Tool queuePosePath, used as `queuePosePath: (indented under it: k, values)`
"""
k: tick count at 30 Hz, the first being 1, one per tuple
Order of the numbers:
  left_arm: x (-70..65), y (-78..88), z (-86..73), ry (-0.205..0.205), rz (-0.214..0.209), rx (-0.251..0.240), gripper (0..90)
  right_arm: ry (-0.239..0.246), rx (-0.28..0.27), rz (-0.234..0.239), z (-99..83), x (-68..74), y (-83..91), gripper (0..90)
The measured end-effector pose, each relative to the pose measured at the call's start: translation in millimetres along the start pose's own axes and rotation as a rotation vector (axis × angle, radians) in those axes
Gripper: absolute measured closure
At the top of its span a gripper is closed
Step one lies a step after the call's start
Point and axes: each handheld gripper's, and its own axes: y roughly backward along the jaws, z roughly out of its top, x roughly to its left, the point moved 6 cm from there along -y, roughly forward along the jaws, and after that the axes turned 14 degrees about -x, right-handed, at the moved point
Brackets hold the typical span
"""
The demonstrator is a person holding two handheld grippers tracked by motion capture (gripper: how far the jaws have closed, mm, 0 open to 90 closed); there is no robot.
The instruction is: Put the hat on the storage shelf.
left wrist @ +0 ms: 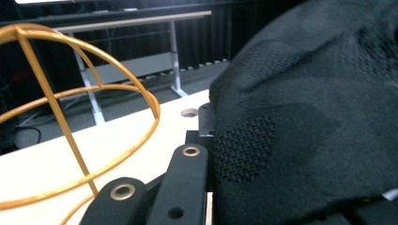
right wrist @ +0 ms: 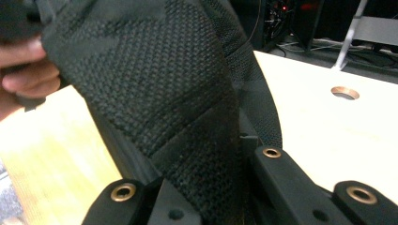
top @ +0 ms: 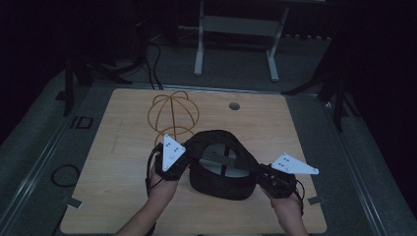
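A black mesh-knit cap (top: 221, 167) hangs just over the wooden table (top: 295, 128), stretched between both grippers with its pale inside facing up. My left gripper (top: 189, 160) is shut on the cap's left edge; in the left gripper view the cap fabric (left wrist: 300, 122) is pinched at that gripper (left wrist: 211, 159). My right gripper (top: 258, 172) is shut on the cap's right edge, and the cap's weave (right wrist: 155, 79) runs down between that gripper's jaws (right wrist: 211, 187). A golden wire dome stand (top: 173, 115) (left wrist: 70, 117) sits on the table behind the left gripper.
A round cable hole (top: 234, 105) (right wrist: 345, 92) lies in the table's far middle. A white desk frame (top: 236, 29) stands on the floor beyond the table. A cable loop (top: 64, 174) lies on the floor at the left. The person's other hand (right wrist: 23, 70) is at the left of the right gripper view.
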Motion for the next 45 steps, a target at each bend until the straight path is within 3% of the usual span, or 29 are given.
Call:
queuePosePath:
  k: [3,8,13,16,17,18,21,23,25,26,30,33,36,38,40,42,45]
  values:
    - [-2.2,-1.2,2.4,-0.011,-0.016,-0.001,88.8,-0.006,-0.002,0.008,-2.6,1.0,1.8,84.4]
    - [-8.8,-0.6,11.5,-0.021,-0.103,-0.027,88.8,-0.049,-0.018,0.031,-0.7,-2.0,10.1,72.7]
    - [-14.5,-0.1,24.4,-0.054,-0.155,-0.068,88.8,-0.055,-0.026,0.053,-3.8,-0.6,23.9,49.1]
    - [-17.4,0.9,29.2,-0.085,-0.169,-0.089,88.8,-0.054,-0.024,0.070,-8.3,0.2,29.6,42.8]
    - [-22.2,2.0,32.6,-0.131,-0.183,-0.106,88.8,-0.044,-0.014,0.075,-11.6,1.1,31.6,40.3]
    - [-23.6,2.3,33.2,-0.135,-0.190,-0.106,88.7,-0.027,0.011,0.095,-18.2,2.9,35.1,35.1]
    - [-24.5,2.3,33.6,-0.176,-0.186,-0.103,88.7,-0.017,0.046,0.140,-26.0,5.7,41.8,33.4]
    - [-20.8,3.1,34.5,-0.167,-0.179,-0.113,88.7,-0.020,0.066,0.164,-31.2,6.5,47.8,33.4]
    - [-17.6,4.6,36.1,-0.148,-0.199,-0.124,88.7,-0.028,0.082,0.178,-37.2,5.8,54.6,34.2]
    - [-16.3,5.8,36.8,-0.157,-0.213,-0.130,88.7,-0.025,0.086,0.179,-39.7,4.1,58.1,34.8]
    - [-14.2,11.5,37.0,-0.193,-0.318,-0.142,88.6,-0.025,0.073,0.167,-39.1,-8.0,70.4,42.4]
    - [-10.4,16.5,36.8,-0.214,-0.374,-0.151,88.6,0.005,0.046,0.150,-28.4,-14.6,74.4,47.0]
    - [-6.6,20.7,37.1,-0.194,-0.429,-0.159,88.6,0.051,0.020,0.151,-14.3,-14.4,74.4,47.3]
    - [-5.9,24.1,37.9,-0.169,-0.490,-0.164,88.6,0.079,0.004,0.157,-4.7,-10.4,72.4,47.2]
    - [-7.4,27.2,38.4,-0.174,-0.546,-0.170,88.6,0.109,-0.013,0.174,4.7,-3.0,69.0,44.9]
    - [-10.1,30.0,38.0,-0.158,-0.615,-0.171,88.5,0.137,-0.028,0.205,12.5,7.2,64.7,43.1]
    - [-14.0,31.6,36.4,-0.145,-0.677,-0.163,88.5,0.191,-0.039,0.269,20.0,24.7,56.9,41.4]
